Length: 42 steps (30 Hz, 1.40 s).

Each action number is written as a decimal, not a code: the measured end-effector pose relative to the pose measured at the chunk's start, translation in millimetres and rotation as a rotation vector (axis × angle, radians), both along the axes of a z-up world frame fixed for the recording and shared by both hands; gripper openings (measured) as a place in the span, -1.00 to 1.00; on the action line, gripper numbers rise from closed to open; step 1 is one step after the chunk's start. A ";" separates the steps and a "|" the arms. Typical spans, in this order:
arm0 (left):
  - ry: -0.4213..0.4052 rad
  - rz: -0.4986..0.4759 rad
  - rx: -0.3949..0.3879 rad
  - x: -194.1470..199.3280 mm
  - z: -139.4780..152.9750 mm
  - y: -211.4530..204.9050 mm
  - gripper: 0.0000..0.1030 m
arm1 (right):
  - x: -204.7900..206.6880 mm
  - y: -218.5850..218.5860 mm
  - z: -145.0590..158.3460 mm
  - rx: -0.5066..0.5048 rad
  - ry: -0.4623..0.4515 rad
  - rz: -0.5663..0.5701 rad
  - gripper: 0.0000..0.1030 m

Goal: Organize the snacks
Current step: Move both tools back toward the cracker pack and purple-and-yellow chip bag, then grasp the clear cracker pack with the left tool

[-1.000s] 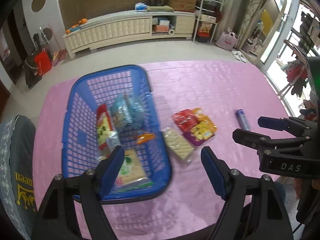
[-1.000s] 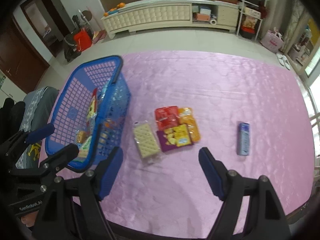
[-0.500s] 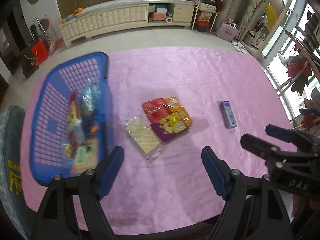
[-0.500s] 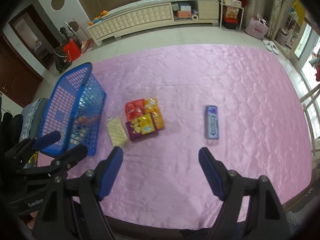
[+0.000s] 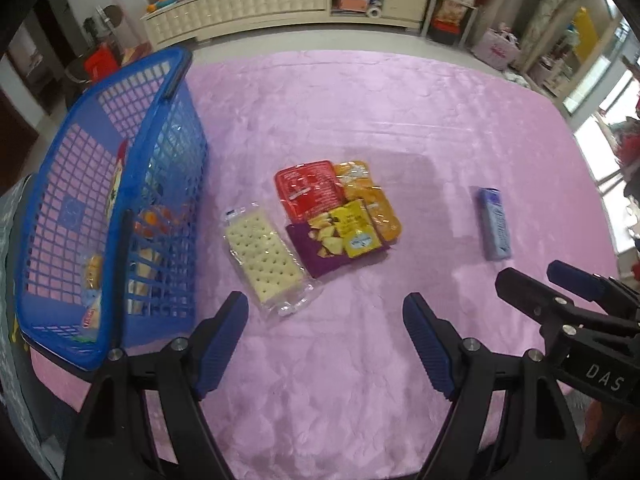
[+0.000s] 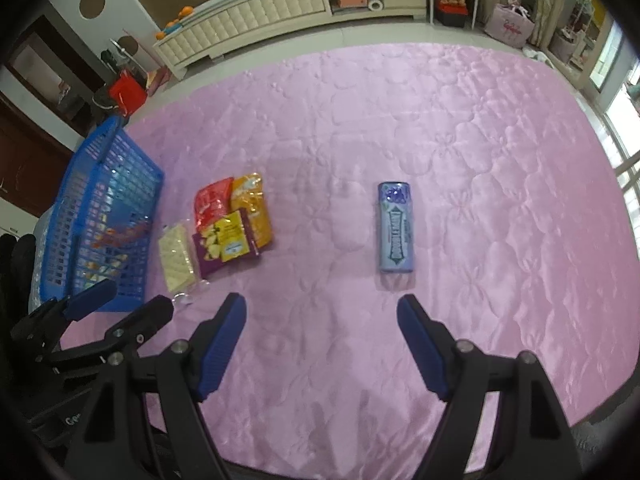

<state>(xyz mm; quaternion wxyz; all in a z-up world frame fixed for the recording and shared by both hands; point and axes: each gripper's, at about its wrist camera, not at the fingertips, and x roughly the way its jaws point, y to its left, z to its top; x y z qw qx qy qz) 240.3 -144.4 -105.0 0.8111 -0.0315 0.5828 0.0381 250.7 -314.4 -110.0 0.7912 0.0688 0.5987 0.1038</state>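
A blue basket (image 5: pixel 120 184) holding several snack packs stands at the table's left; it also shows in the right wrist view (image 6: pixel 100 216). Beside it lie a clear cracker pack (image 5: pixel 264 252), a red pack (image 5: pixel 308 190), an orange pack (image 5: pixel 372 204) and a yellow-purple pack (image 5: pixel 344 236). A blue box (image 6: pixel 395 227) lies apart to the right. My left gripper (image 5: pixel 326 336) is open and empty, just in front of the cracker pack. My right gripper (image 6: pixel 320 336) is open and empty, near the blue box's near end.
The table wears a pink quilted cloth (image 6: pixel 440 120). A long cream cabinet (image 6: pixel 260 20) and shelves stand on the floor beyond. A chair back (image 5: pixel 8 240) sits behind the basket at the left edge.
Both grippers have swung right and closer to the table. The left one has left the basket and now faces the loose packs; the right one now faces the blue box.
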 end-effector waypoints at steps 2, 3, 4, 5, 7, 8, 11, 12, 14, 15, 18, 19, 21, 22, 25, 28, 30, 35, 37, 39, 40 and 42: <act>-0.015 0.031 -0.005 3.2 -8.8 4.7 0.49 | 6.7 3.2 -7.9 0.002 -0.002 0.013 0.58; -0.031 0.041 -0.014 3.9 -11.0 6.5 0.36 | 10.6 5.6 -11.7 0.004 -0.005 0.024 0.58; -0.037 0.049 -0.016 5.3 -14.1 7.6 0.21 | 14.5 8.8 -15.1 0.002 -0.009 0.036 0.58; -0.033 0.057 -0.012 7.3 -17.9 8.4 0.12 | 17.8 12.4 -19.0 -0.002 -0.012 0.046 0.58; -0.019 0.087 -0.013 12.1 -26.3 12.2 -0.04 | 23.4 17.5 -24.6 -0.006 -0.025 0.069 0.58; -0.018 0.121 -0.011 15.0 -32.1 16.7 -0.04 | 26.4 21.2 -27.7 -0.011 -0.032 0.084 0.58; -0.028 0.174 0.025 20.8 -42.1 23.9 -0.04 | 34.0 29.0 -36.6 -0.019 -0.043 0.117 0.58; -0.030 0.190 0.029 22.7 -46.1 26.9 -0.04 | 36.4 30.8 -40.5 -0.016 -0.047 0.125 0.58; -0.018 0.220 0.039 26.9 -54.4 33.1 -0.03 | 40.7 33.2 -47.3 -0.009 -0.049 0.131 0.58; -0.013 0.240 0.046 28.7 -58.5 36.5 -0.03 | 42.0 33.1 -49.6 0.001 -0.047 0.133 0.58; 0.000 0.267 0.065 33.8 -71.0 44.1 -0.03 | 47.0 33.5 -57.9 0.029 -0.028 0.135 0.58; 0.010 0.271 0.067 36.2 -75.7 46.4 -0.01 | 48.5 33.7 -60.0 0.034 -0.025 0.138 0.58; 0.018 0.286 0.057 37.2 -82.5 51.1 0.04 | 50.0 33.9 -60.5 0.035 -0.026 0.139 0.58; 0.022 0.299 0.044 38.3 -86.2 54.7 0.07 | 50.3 34.0 -60.8 0.039 -0.026 0.139 0.58; 0.023 0.306 0.031 41.6 -93.0 60.9 0.12 | 48.5 33.5 -60.7 0.042 -0.025 0.140 0.58; 0.022 0.242 0.047 43.1 -93.7 56.0 0.06 | 44.9 31.7 -61.1 0.035 -0.022 0.145 0.58; 0.024 0.196 0.037 42.5 -93.3 53.0 -0.07 | 43.9 34.0 -64.8 0.033 -0.015 0.141 0.58; 0.031 0.124 0.001 26.4 -91.4 43.3 -0.12 | 39.5 33.4 -64.8 0.025 -0.003 0.123 0.58; 0.018 0.098 -0.006 17.3 -85.4 36.6 -0.12 | 36.7 30.2 -63.3 0.020 -0.002 0.120 0.58; -0.010 0.060 -0.003 13.3 -75.1 34.5 -0.12 | 33.3 26.3 -59.1 0.004 -0.002 0.113 0.58; -0.026 0.037 0.009 11.4 -69.1 32.3 -0.12 | 32.5 24.1 -56.5 0.001 -0.002 0.107 0.58; -0.054 -0.001 0.017 7.8 -55.7 30.5 -0.12 | 30.3 20.5 -51.0 -0.002 -0.003 0.092 0.58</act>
